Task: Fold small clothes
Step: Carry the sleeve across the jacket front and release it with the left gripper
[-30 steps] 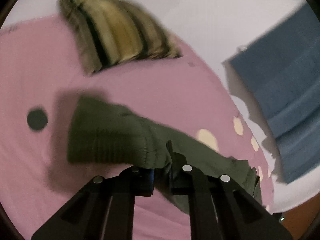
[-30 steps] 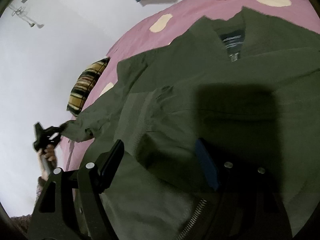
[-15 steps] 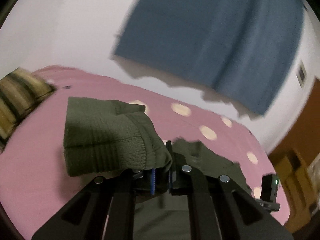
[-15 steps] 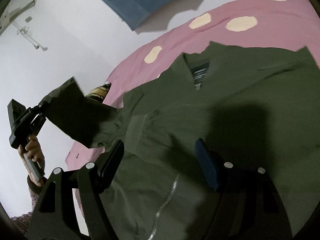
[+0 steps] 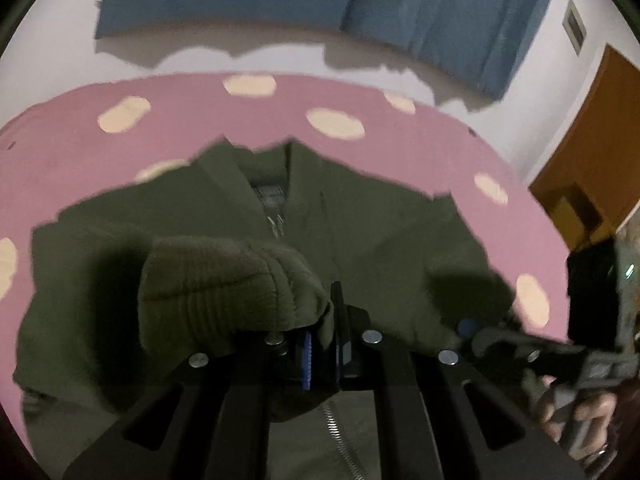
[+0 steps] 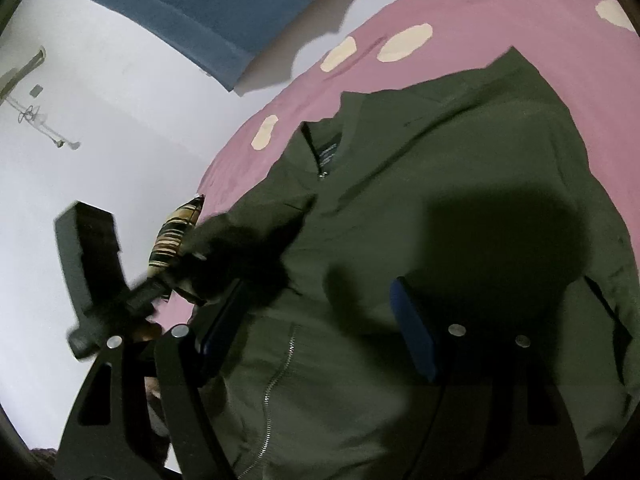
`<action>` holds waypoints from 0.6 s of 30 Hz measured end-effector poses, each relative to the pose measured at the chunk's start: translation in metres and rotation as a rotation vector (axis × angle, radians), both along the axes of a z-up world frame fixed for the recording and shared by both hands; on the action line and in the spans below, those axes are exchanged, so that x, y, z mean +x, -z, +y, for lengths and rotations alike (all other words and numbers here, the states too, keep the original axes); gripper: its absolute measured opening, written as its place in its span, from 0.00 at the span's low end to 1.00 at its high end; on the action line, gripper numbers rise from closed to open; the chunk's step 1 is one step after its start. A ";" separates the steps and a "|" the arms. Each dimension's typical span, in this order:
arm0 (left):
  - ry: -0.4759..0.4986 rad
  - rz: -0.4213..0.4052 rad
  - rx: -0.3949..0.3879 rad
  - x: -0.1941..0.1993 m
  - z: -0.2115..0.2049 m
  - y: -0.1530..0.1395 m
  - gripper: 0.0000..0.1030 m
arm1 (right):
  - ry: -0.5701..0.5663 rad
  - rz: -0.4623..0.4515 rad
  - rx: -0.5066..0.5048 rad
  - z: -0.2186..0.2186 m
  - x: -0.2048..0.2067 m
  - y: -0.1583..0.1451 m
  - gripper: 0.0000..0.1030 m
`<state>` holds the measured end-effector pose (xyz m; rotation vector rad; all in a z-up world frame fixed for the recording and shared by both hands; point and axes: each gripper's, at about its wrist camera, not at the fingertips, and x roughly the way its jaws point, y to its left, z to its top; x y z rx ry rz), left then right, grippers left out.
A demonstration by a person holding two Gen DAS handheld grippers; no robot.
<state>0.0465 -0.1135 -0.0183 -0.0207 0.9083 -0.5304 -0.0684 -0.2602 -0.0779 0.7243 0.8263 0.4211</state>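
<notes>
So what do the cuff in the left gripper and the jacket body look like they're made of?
Cuff: ribbed knit, matte olive, with parallel ridges, likely stretchy. It is pinched in the left gripper. Jacket body: smooth woven cloth, matte olive, softly creased, possibly cotton or nylon. Zipper: silvery teeth, probably metal.

Pink dotted bedsheet, blue curtain, striped pillow.
</notes>
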 end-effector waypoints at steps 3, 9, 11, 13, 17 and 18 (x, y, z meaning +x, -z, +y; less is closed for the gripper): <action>0.031 -0.022 0.035 -0.015 -0.006 0.010 0.14 | -0.002 0.015 0.023 -0.002 0.003 0.006 0.71; 0.081 -0.105 0.007 -0.049 0.007 -0.014 0.56 | -0.013 0.041 0.097 0.001 0.010 0.013 0.73; 0.085 -0.170 0.014 -0.064 0.017 -0.025 0.62 | -0.021 0.051 0.117 0.003 0.013 0.014 0.76; 0.068 -0.237 0.024 -0.080 0.035 -0.034 0.68 | -0.029 0.057 0.114 0.007 0.016 0.013 0.77; 0.005 -0.277 0.033 -0.094 0.077 -0.041 0.69 | -0.050 0.076 0.131 0.018 0.026 0.014 0.79; -0.018 -0.274 0.041 -0.093 0.089 -0.039 0.69 | -0.058 0.086 0.149 0.021 0.030 0.016 0.79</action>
